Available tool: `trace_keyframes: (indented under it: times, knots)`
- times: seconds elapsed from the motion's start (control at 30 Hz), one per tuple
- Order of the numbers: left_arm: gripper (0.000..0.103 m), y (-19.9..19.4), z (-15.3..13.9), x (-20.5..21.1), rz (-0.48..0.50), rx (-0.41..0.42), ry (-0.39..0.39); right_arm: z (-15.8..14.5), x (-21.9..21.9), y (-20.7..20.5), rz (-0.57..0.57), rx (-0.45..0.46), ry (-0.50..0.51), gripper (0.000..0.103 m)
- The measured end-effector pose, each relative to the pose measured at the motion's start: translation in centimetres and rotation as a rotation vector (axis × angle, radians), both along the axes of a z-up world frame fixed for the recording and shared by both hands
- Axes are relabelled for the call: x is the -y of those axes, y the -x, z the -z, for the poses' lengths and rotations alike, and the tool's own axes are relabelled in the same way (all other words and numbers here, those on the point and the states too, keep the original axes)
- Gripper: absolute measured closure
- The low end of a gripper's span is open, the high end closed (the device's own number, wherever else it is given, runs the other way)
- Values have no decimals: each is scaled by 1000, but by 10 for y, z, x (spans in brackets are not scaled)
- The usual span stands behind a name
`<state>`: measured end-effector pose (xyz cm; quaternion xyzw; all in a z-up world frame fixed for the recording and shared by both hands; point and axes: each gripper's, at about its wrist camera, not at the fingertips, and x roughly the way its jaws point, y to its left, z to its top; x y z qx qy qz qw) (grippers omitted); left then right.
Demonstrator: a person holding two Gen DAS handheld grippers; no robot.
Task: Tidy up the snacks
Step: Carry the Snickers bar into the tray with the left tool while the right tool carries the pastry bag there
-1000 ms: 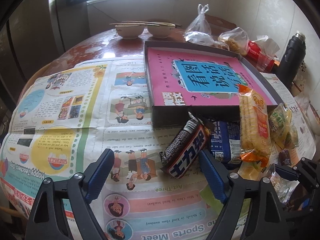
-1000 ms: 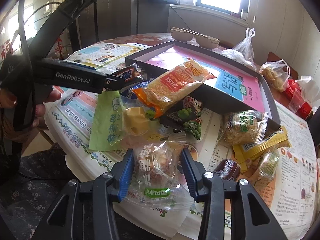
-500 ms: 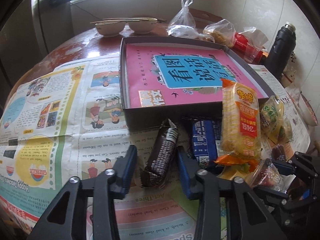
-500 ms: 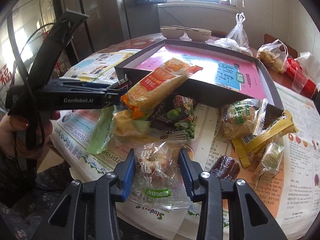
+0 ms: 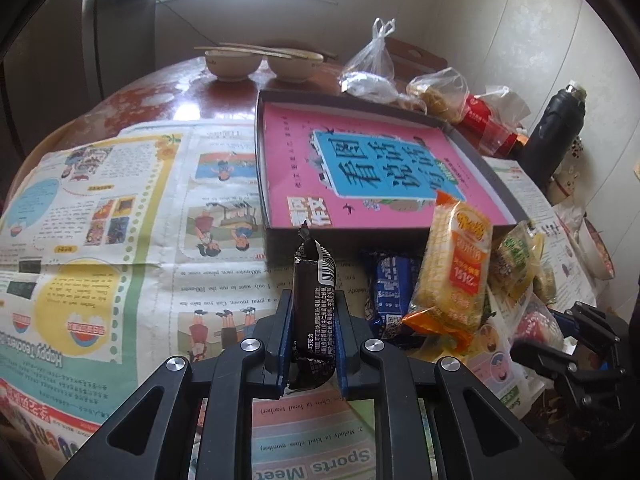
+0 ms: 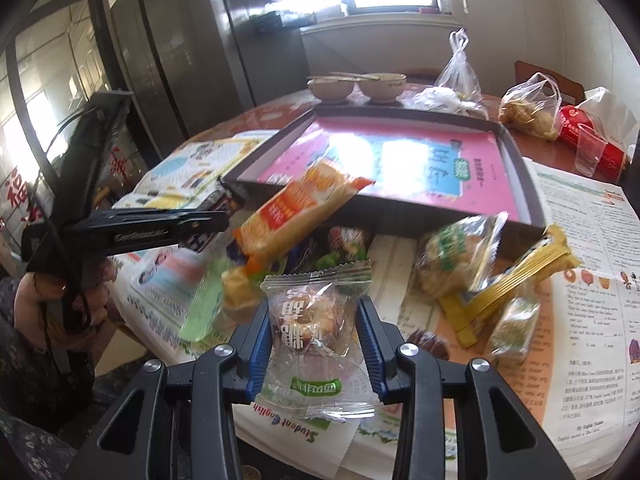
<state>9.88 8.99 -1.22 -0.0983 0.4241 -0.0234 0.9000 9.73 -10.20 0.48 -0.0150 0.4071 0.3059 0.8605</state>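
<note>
The left claw [image 5: 310, 338] is closed tight on a dark chocolate bar [image 5: 314, 304]; its jaws have just been closing, and the bar now stands clamped between the blue pads with its torn tip poking up past the fingertips. The bar's long axis runs straight out along the fingers, toward the shallow box [image 5: 276, 240] directly ahead. The near wall of that box is just beyond the bar's tip, and the pink book cover [image 5: 372, 168] lining its floor lies bare behind the wall.

The right claw [image 6: 314, 330] grips a clear-wrapped pastry [image 6: 312, 320], which sits upright between the pads with its sealed top edge above the fingertips. Its jaws have been narrowing on the packet too. From this claw the box [image 6: 516, 148] is also ahead, but the loose pile of snacks lies in between: an orange packet [image 6: 296, 208] leaning on the box's near wall, a yellow packet [image 6: 516, 276] off to the right.

Judging by this, both claws are loaded and the next move is a lift forward over the near wall. The left one looks nearer and has the clearer path; keeping the bar's axis pointing into the box should let it drop flat on the pink cover.
</note>
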Motion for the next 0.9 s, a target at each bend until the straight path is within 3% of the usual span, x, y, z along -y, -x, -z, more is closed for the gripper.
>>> trace_keyframes:
  times: [0.47,0.9]
  knots:
    - [85,-15,-34,4,-3,83,18,-33,22,-43,118,60,-65,62]
    - [85,-61,-32,15,-4,74,18,-36,40,-99,226,70,-77,62]
